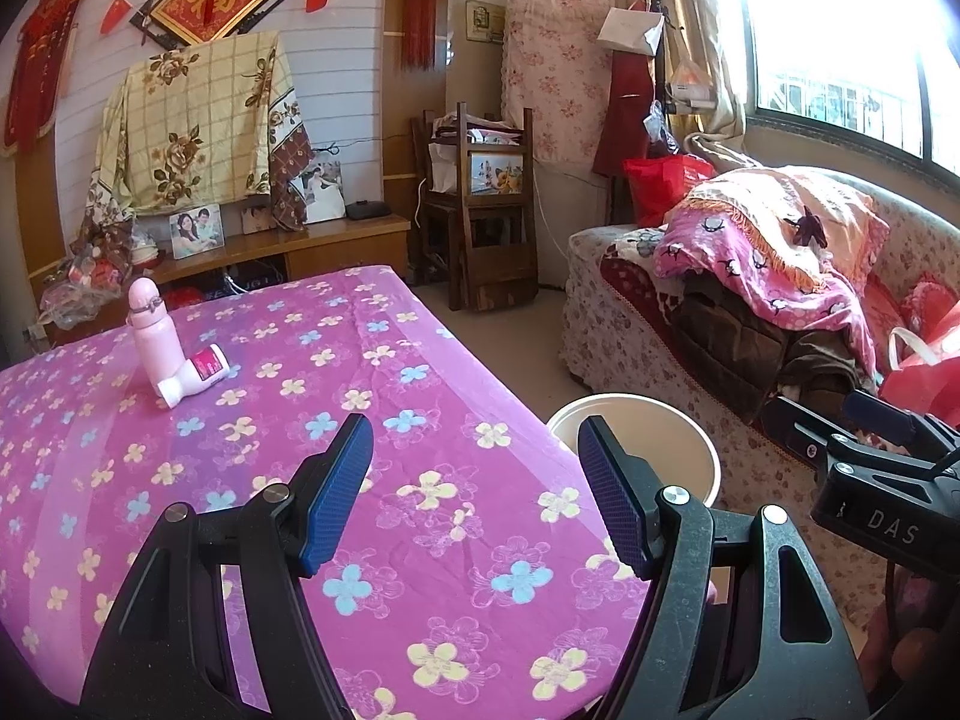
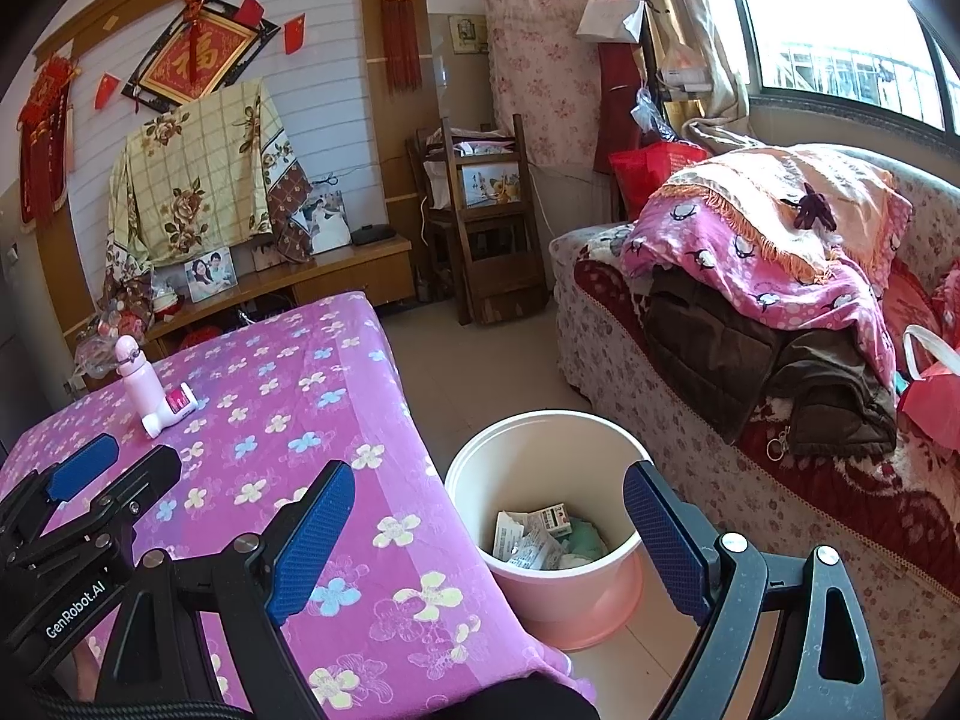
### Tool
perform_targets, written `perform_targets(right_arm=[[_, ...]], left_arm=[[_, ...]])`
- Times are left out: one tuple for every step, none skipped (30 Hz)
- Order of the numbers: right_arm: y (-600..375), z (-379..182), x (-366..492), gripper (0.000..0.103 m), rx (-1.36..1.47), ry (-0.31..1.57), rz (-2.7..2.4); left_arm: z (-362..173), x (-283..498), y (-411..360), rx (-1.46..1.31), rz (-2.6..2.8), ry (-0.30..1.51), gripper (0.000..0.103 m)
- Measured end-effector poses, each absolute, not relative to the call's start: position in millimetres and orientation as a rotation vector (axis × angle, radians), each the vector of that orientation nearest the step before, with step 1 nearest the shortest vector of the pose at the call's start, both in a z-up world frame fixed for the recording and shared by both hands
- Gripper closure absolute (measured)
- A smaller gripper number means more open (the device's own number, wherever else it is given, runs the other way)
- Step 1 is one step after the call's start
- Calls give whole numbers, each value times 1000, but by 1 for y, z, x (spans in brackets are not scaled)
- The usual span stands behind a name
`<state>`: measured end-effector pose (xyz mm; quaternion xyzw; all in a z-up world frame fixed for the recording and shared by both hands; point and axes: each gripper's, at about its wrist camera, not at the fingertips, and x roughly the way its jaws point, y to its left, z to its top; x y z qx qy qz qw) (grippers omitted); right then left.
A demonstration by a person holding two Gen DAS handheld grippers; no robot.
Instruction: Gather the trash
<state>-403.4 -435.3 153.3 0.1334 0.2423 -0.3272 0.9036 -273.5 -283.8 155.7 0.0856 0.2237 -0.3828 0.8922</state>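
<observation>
Blue pads of the right gripper [image 2: 489, 531] stand wide apart and empty, framing the pink bin [image 2: 606, 591] on the floor just beside the table [image 1: 420, 540]. Left gripper [image 1: 474, 492] is likewise open and empty over the cloth. Trash [image 2: 540, 534] lies in the bin, presumably set there for short drops. Two pink bottles [image 1: 180, 354] sit touching at the far corner: one upright, one lying down, possibly next.
</observation>
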Motion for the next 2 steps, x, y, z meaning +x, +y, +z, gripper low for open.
perform_targets(right_arm=[[-435,153,-401,13,275,505,-675],[-435,152,-400,13,275,510,-673]], left_arm=[[155,-272,-283,177,-793,468,33],[153,-271,-283,175,-792,474,33]])
